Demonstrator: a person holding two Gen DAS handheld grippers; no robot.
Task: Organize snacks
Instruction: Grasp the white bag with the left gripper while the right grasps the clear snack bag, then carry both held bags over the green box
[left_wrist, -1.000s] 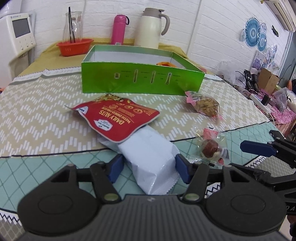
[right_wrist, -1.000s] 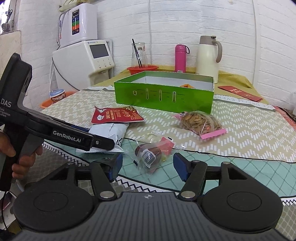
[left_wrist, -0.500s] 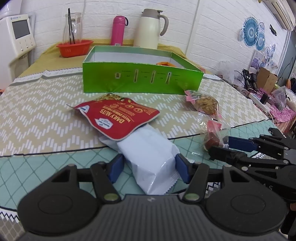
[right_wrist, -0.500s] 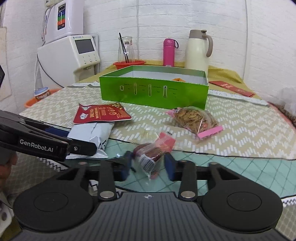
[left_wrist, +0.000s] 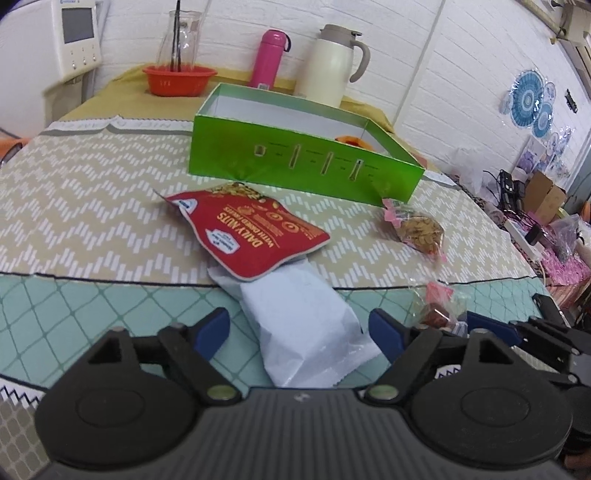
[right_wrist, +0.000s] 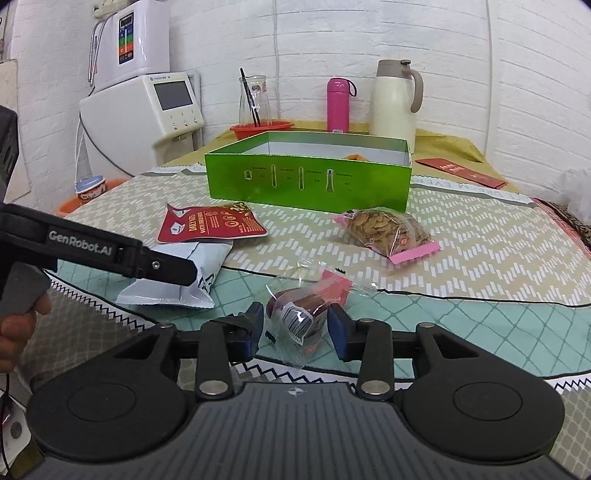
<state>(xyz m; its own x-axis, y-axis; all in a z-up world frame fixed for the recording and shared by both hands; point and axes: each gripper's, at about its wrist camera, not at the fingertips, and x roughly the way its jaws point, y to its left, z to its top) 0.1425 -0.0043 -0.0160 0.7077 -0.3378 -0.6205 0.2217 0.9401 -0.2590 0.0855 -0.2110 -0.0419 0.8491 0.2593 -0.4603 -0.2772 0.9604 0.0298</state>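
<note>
- Left claw (left_wrist: 299, 328): jaws opening, pads clear of the pale grey pouch (left_wrist: 303, 325) lying between them on the counter (left_wrist: 92, 206).
- Right claw (right_wrist: 295, 326): jaws opening around the clear-wrapped brown snack (right_wrist: 299, 314), gaps both sides.
- Green box (right_wrist: 308, 179) stands beyond.

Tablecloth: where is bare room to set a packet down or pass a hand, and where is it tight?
Bare tablecloth left of the red nut packet and green box. Another bare stretch right of the seed bag, toward the red envelope. Crowded near the front: white packet, clear-wrapped snack and both claws.
</note>
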